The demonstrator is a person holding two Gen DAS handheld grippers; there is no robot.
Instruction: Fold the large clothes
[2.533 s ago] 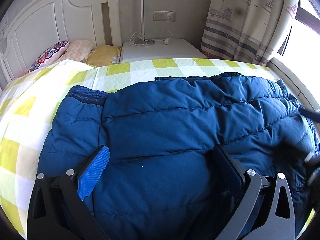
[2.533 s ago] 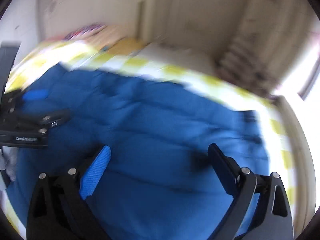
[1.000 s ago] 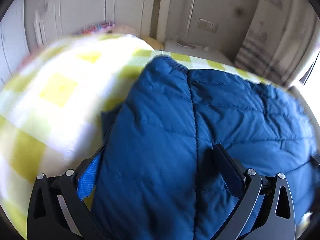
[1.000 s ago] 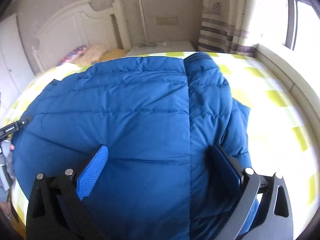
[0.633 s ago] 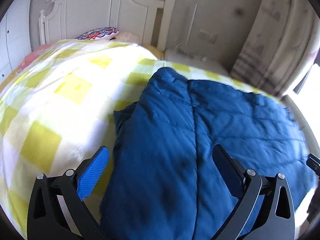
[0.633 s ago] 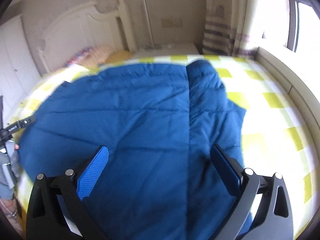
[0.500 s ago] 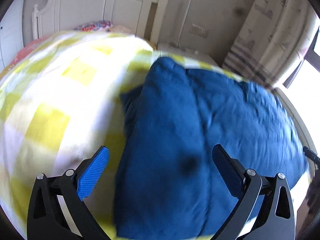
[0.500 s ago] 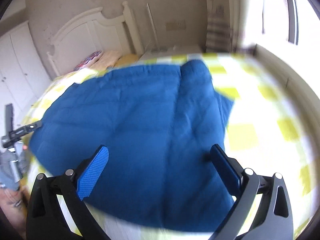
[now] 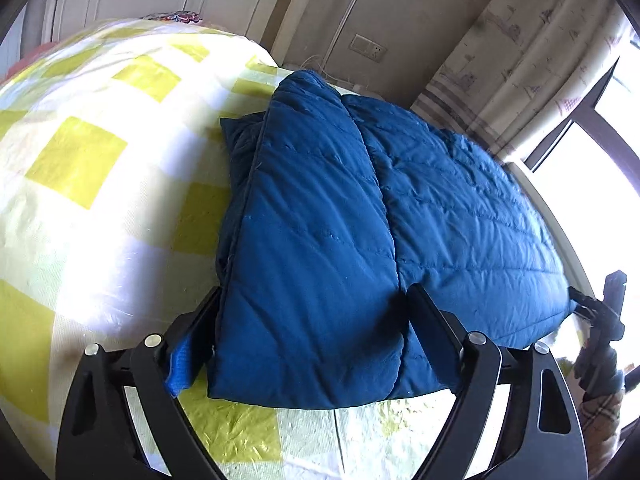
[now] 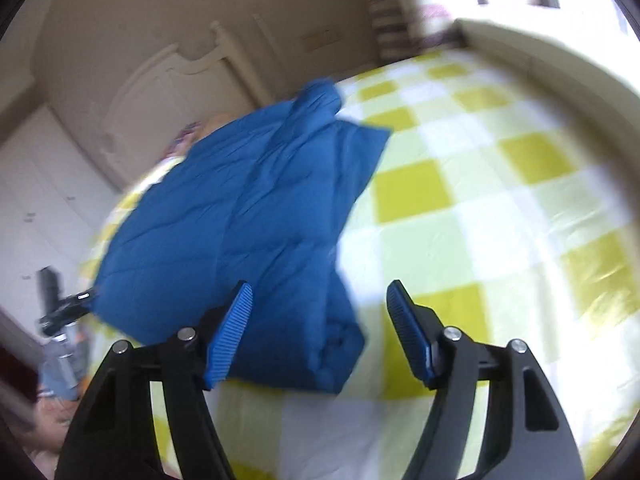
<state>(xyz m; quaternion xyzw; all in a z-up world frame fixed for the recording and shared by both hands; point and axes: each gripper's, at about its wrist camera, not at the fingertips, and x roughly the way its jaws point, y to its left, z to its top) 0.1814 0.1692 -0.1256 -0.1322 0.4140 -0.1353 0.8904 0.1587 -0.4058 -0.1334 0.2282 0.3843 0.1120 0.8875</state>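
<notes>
**Closing in on the near hem**

We are bringing both tongs onto the blue jacket [image 9: 360, 220] lying on the checked bedspread [image 9: 80, 168] — left gripper [image 9: 312, 320] closing around its corner, right gripper [image 10: 320, 312] closing, pads not yet pressing. Next, we judge, a firm pinch and a fold away.

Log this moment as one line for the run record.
scene: blue puffer jacket folded on checked bedspread | left gripper: closing, near corner between fingers | right gripper: closing around other near corner
</notes>
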